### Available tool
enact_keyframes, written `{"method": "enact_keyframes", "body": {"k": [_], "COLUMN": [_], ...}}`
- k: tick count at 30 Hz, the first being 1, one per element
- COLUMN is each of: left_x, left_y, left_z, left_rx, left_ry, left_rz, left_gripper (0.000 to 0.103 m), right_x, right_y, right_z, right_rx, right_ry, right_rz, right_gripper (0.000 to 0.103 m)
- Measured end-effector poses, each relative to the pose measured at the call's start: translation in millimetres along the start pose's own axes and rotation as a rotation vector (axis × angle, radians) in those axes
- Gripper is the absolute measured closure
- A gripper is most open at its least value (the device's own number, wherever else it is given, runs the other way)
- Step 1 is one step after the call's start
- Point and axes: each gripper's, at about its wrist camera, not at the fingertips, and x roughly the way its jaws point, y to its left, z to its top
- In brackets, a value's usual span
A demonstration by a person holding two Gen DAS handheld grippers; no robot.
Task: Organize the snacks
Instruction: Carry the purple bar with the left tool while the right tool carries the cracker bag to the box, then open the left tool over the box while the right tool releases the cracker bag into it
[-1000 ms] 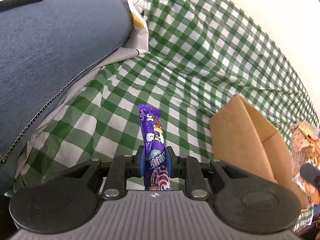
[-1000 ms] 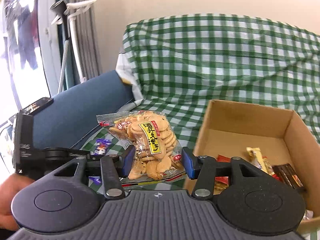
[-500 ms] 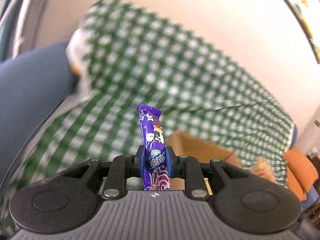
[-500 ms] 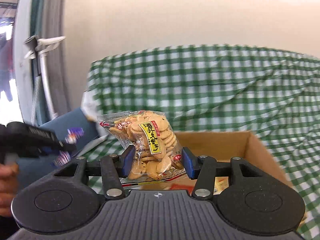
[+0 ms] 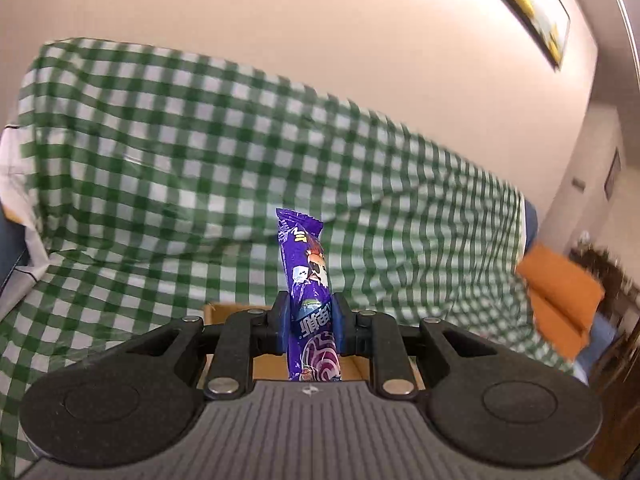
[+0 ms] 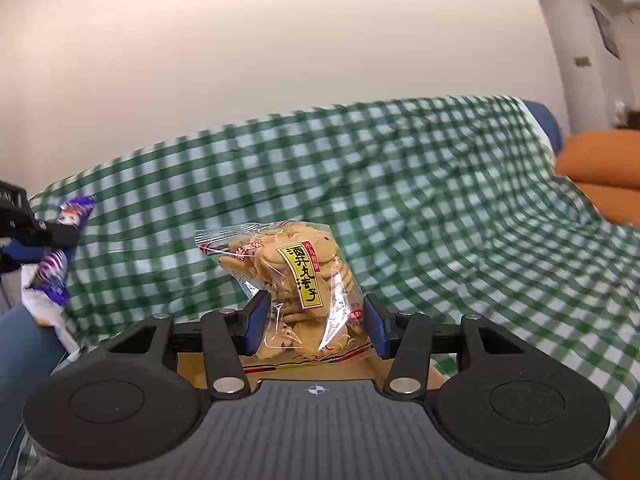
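Snacks are still waiting: left gripper [image 5: 309, 318] is pinching purple candy [image 5: 307, 280], right gripper [image 6: 314, 322] is squeezing cracker bag [image 6: 298, 280], neither boxed yet.

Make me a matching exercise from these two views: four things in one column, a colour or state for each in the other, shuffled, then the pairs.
Things:
1. purple snack stick
2. cracker bag
3. cushion
4. sofa cover

Descriptions:
A. orange
B. clamped in the right tool
C. green and white checks
D. clamped in the left tool

Pairs: 1-D, 2-B, 3-A, 4-C
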Motion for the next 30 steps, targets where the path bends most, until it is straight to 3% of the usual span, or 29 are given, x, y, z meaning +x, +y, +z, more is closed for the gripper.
{"method": "enact_keyframes", "body": {"k": [9,30], "left_x": [23,31], "left_y": [-18,-23], "left_z": [-18,-19], "left_rx": [0.022,0.038], "left_ry": [0.036,0.037], "left_rz": [-0.018,-0.03], "left_gripper": [0.08,0.08], "right_x": [11,11], "right_y": [-14,-7], "right_z": [2,7], "right_rx": [0.055,0.029], "right_ry": [0.02,0.022], "right_rz": [-0.018,-0.023], "right_gripper": [0.051,0.051]}}
